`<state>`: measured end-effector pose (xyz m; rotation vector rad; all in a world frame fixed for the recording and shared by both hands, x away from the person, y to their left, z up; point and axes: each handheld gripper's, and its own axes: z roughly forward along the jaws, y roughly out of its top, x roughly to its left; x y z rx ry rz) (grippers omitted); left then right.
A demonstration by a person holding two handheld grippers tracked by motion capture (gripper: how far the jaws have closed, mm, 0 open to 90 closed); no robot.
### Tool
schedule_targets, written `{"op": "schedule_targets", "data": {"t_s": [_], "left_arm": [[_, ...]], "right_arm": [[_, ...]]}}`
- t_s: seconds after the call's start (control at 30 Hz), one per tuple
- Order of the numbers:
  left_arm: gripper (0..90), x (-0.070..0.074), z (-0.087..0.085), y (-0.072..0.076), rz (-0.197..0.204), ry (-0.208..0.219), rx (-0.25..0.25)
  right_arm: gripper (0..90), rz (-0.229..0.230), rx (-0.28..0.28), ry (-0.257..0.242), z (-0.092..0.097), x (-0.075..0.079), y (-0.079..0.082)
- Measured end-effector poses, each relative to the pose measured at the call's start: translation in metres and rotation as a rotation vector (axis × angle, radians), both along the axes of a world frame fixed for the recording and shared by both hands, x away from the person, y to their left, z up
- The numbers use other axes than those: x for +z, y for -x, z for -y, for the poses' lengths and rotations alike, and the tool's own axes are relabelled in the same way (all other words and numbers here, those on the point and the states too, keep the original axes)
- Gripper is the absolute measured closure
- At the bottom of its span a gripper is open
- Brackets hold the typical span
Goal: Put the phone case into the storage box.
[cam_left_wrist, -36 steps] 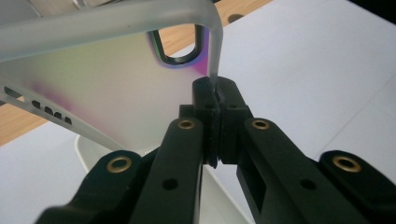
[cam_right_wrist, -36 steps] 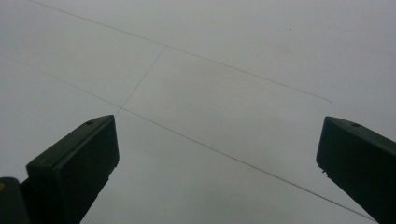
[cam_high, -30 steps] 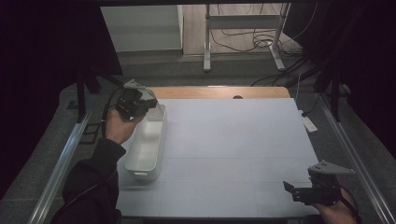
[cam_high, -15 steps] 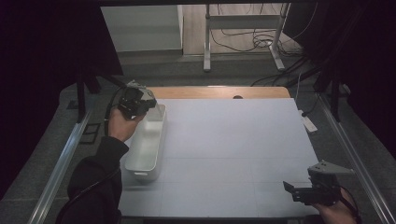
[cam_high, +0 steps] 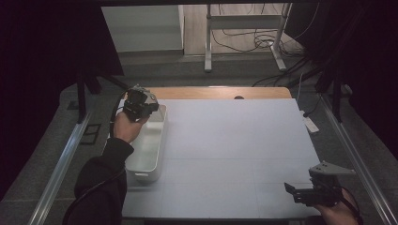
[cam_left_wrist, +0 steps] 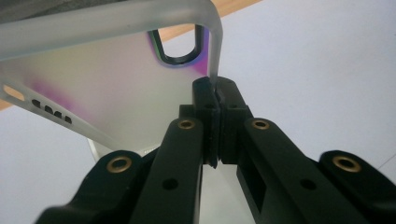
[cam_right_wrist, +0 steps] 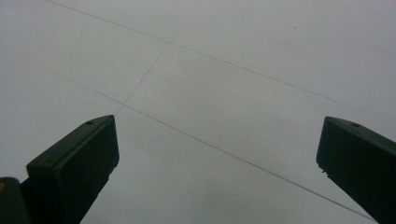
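Left tool [cam_left_wrist: 215,93] clamps the phone case [cam_left_wrist: 116,88] edge above the tray [cam_high: 146,154]; right tool [cam_right_wrist: 217,158] gapes.

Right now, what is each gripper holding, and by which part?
Left gripper pinches a translucent phone case by its side rim, near the camera cutout. Right gripper is open, holding nothing.

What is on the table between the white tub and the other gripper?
Nothing: in the high view, bare white table lies between the tub and the right gripper.
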<state>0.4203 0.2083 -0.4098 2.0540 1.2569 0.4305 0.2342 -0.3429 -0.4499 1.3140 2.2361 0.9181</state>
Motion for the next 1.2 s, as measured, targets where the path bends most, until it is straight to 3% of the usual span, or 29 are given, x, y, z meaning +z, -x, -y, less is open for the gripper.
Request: {"op": "schedule_targets", "data": {"t_s": [0.7,1.2], "left_arm": [[88.6,-0.030,0.001,-0.013,-0.044,-0.008,0.054],[88.5,-0.042,0.007,-0.021,-0.057,-0.010,0.058]], "right_arm": [[0.0,-0.010,0.010,0.013,-0.001,-0.001,0.000],[0.0,-0.013,0.014,0.017,-0.002,-0.001,-0.001]]}}
